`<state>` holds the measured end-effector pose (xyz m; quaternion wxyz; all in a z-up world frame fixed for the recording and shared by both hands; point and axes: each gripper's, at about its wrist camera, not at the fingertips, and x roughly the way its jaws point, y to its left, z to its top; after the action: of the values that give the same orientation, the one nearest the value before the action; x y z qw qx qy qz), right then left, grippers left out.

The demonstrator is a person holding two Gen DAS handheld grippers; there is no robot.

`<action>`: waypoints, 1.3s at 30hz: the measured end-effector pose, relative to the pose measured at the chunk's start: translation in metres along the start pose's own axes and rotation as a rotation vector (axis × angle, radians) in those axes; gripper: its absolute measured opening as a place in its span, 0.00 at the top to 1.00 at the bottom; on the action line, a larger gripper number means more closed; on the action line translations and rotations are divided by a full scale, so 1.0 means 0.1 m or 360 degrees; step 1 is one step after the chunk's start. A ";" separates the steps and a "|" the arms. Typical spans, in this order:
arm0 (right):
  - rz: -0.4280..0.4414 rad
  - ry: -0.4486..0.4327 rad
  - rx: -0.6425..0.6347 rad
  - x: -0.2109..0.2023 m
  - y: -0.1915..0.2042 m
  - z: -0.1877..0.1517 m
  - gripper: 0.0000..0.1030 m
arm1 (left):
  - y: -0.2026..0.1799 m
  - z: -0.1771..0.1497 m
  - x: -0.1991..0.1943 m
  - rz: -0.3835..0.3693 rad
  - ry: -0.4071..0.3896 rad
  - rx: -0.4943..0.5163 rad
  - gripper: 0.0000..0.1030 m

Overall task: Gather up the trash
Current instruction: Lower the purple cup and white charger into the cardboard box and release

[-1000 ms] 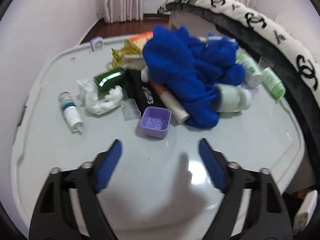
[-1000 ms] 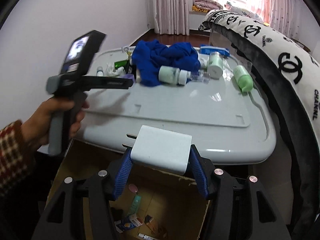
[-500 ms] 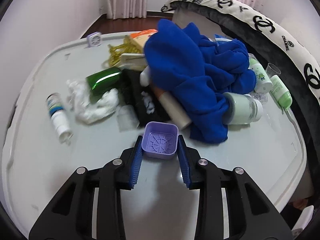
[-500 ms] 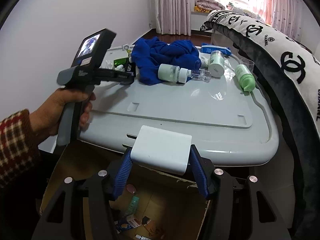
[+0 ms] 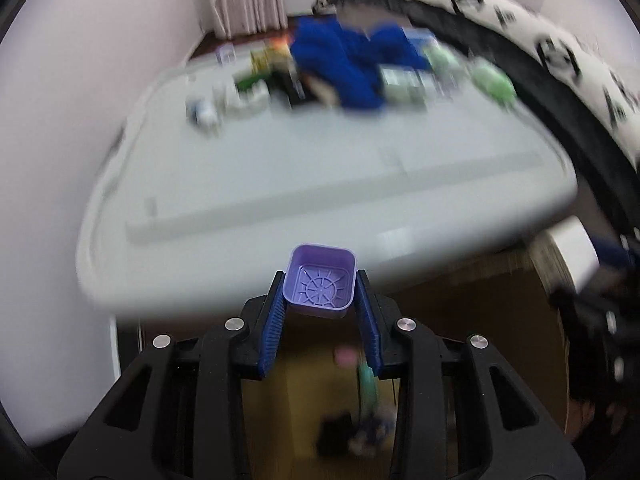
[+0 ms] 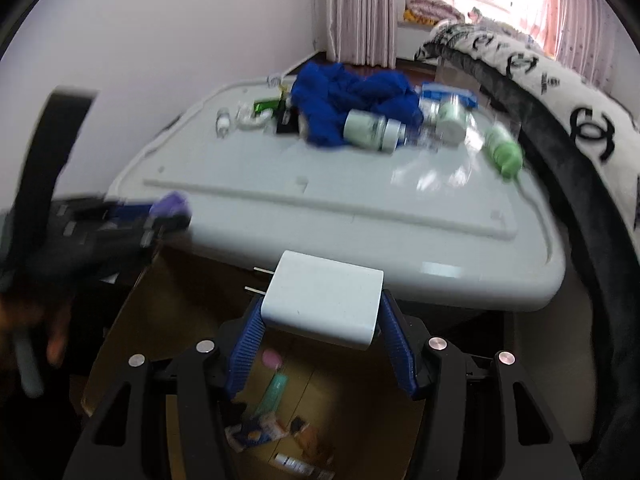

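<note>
Left wrist view: we are pinching a small purple square cup [image 5: 319,282] between the blue pads of the left gripper [image 5: 319,312], its open mouth facing the lens, and holding it past the near edge of the grey table [image 5: 320,184]. We are judging that it is out there so it can fall into the cardboard box [image 5: 460,320] below. Background is smearing; the blue cloth [image 5: 344,68] and bottles are reading only as blobs.

Right wrist view: we are clamping a white plug adapter [image 6: 324,302] in the right gripper [image 6: 320,340], likewise over the box, probably for the same drop. This view is giving what the other loses: sharp box contents, a pink item [image 6: 272,358] and a teal tube [image 6: 274,392], plus a pale green bottle [image 6: 502,152] on the table and the cup seen side-on.
</note>
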<state>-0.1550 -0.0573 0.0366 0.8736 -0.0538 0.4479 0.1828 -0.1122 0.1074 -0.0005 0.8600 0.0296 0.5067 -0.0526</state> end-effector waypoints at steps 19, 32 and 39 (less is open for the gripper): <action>-0.0083 0.0251 0.0074 0.33 0.10 -0.58 0.07 | -0.16 -0.64 0.18 0.0106 0.0242 -0.0110 0.22; -0.0181 0.0008 -0.0030 0.09 0.01 0.16 0.05 | -0.19 -0.47 -0.05 0.0161 0.0073 -0.0117 0.22; -0.0209 -0.0146 -0.0058 0.57 -0.26 1.18 0.05 | -0.17 -0.20 -0.15 0.0167 -0.0024 -0.0088 0.22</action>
<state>-0.0254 -0.0360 0.0591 0.9021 -0.0907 0.3996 0.1354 -0.1385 0.0938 0.0032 0.8659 0.0321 0.4992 0.0063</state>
